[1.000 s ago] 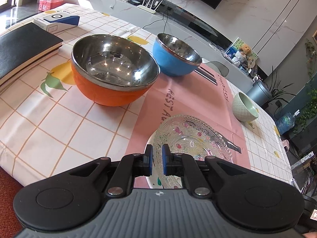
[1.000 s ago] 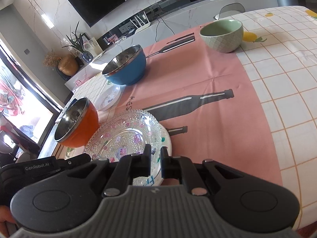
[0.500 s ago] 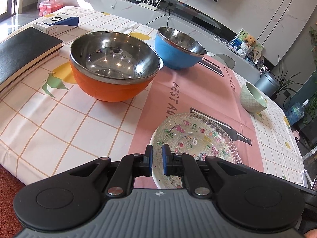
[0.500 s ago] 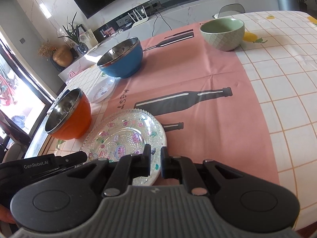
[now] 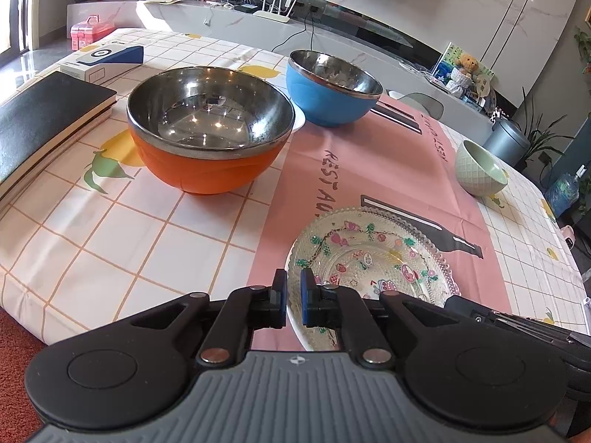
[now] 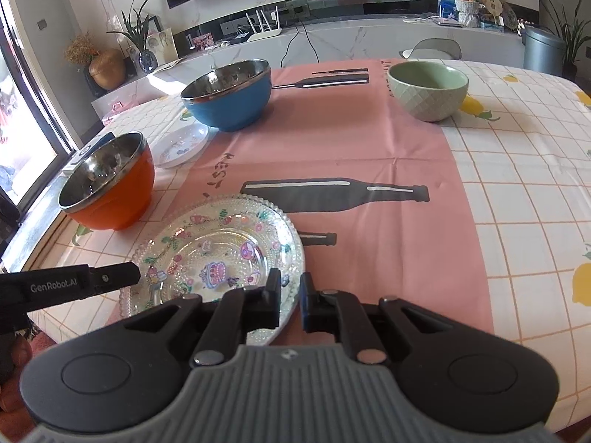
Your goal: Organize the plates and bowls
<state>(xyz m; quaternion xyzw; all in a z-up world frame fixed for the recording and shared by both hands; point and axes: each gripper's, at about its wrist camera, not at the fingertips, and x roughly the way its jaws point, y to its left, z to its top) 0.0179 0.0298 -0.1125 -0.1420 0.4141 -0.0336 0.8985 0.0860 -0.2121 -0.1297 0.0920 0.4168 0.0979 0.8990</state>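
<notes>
Two plates: a clear patterned glass plate (image 5: 373,258) at six o'clock on the table, a small white plate (image 6: 181,144) at ten. Three bowls: an orange steel-lined bowl (image 5: 207,136) at nine, a blue one (image 5: 332,90) at eleven, a pale green ceramic bowl (image 5: 480,168) at one. Left gripper (image 5: 293,297) and right gripper (image 6: 290,304) each clench the glass plate's rim.
</notes>
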